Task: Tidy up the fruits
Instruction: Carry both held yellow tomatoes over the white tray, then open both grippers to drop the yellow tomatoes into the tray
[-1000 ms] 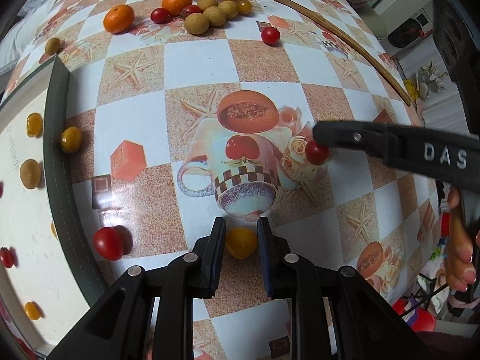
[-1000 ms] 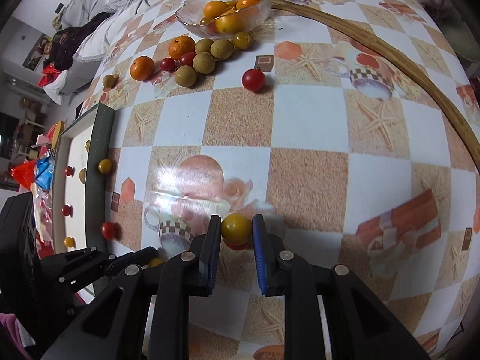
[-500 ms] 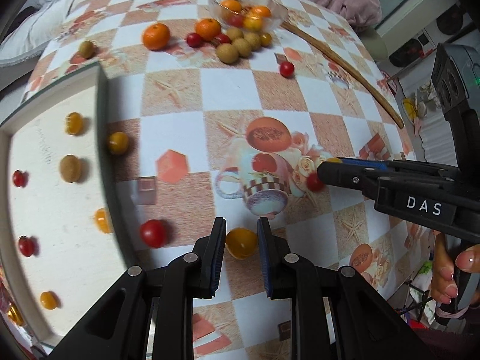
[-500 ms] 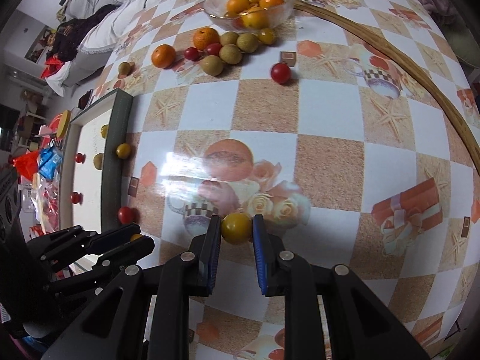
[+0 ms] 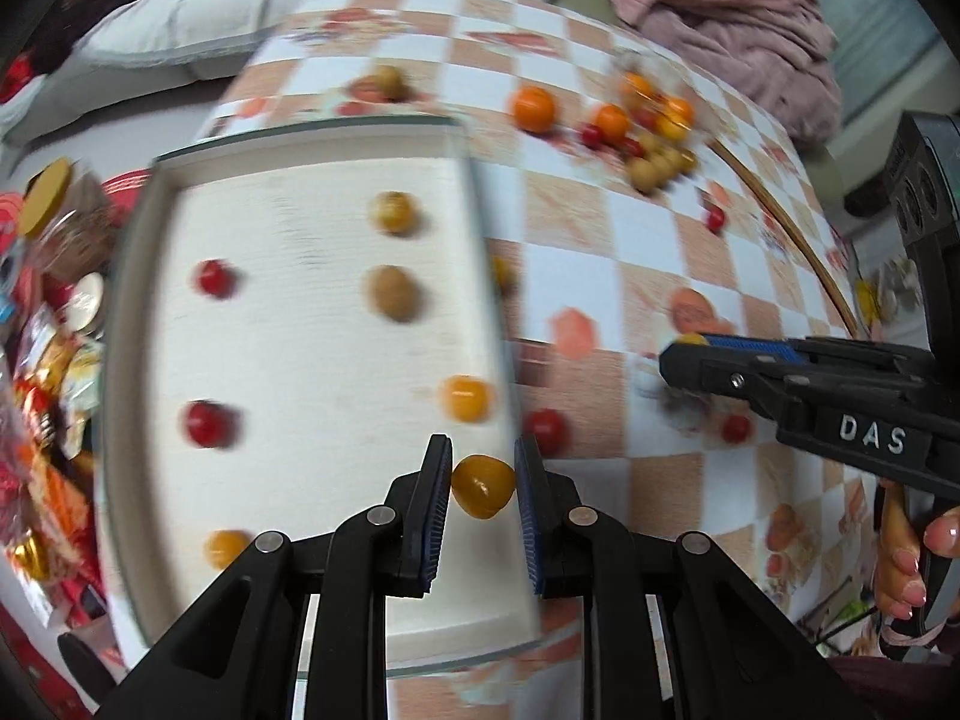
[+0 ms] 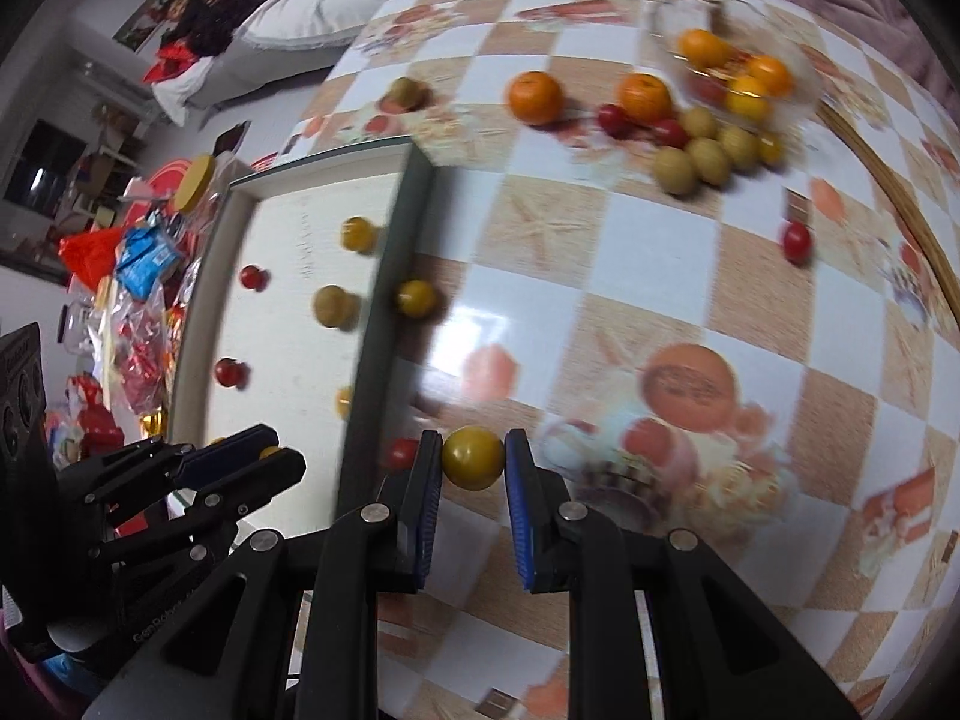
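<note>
A tablecloth [image 6: 630, 252] checkered in white and sandy tan, printed with starfish and fruit. A cream-white tray [image 5: 312, 324] with a dark grey-green rim holds red, yellow and olive-brown fruits – blurred, so shades are approximate. Black grippers with blue pads [image 6: 427, 516] clasp yellow-orange fruits.

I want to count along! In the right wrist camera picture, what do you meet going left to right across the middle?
Left gripper → white tray with small fruits → yellow cherry tomato in right gripper → checkered tablecloth → curved wooden hoop.
</note>
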Demonstrator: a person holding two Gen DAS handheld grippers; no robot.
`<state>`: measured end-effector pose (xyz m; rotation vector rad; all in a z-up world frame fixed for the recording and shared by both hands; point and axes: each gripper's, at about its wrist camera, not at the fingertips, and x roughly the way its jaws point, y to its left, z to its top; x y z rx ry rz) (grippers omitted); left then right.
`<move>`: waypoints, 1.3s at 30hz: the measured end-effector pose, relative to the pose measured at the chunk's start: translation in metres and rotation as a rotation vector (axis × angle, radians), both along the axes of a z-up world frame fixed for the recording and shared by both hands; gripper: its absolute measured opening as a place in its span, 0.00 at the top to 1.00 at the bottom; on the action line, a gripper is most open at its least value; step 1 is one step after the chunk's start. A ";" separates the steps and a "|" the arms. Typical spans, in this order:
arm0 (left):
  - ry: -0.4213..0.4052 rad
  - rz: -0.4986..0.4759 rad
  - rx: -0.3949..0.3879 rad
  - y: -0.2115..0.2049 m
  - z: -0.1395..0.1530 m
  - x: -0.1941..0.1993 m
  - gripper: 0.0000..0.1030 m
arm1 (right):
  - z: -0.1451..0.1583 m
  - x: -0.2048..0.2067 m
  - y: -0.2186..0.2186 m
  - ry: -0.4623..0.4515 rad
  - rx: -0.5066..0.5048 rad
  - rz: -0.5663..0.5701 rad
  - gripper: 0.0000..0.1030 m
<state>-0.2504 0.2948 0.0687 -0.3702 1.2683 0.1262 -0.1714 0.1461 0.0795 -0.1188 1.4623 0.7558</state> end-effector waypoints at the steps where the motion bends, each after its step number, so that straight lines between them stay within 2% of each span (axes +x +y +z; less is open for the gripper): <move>1: -0.002 0.016 0.011 0.009 0.001 -0.002 0.78 | 0.001 -0.003 0.011 0.001 0.004 0.018 0.78; 7: -0.009 0.114 0.073 0.069 0.000 -0.007 0.78 | -0.002 -0.019 0.064 0.003 0.018 0.106 0.78; 13: 0.022 0.177 0.119 0.108 -0.019 0.001 0.78 | -0.016 -0.028 0.102 0.011 -0.002 0.153 0.78; 18: 0.053 0.162 0.152 0.117 -0.035 0.008 0.78 | -0.031 -0.035 0.120 -0.002 -0.045 0.195 0.78; 29: 0.101 0.150 0.169 0.122 -0.048 0.010 0.78 | -0.042 -0.056 0.141 -0.101 -0.108 0.324 0.76; 32: 0.101 0.141 0.170 0.122 -0.049 0.010 0.77 | -0.041 -0.060 0.141 -0.114 -0.105 0.348 0.63; 33: 0.105 0.140 0.181 0.122 -0.049 0.010 0.70 | -0.040 -0.061 0.141 -0.121 -0.108 0.353 0.55; 34: 0.107 0.140 0.188 0.123 -0.048 0.010 0.46 | -0.038 -0.063 0.140 -0.127 -0.102 0.357 0.51; 35: 0.105 0.143 0.190 0.123 -0.048 0.010 0.34 | -0.036 -0.065 0.140 -0.129 -0.094 0.359 0.49; 37: 0.075 0.140 0.196 0.121 -0.043 0.008 0.33 | -0.028 -0.069 0.138 -0.137 -0.068 0.366 0.38; 39: 0.090 0.118 0.219 0.117 -0.042 0.009 0.33 | -0.019 -0.073 0.137 -0.154 -0.044 0.371 0.27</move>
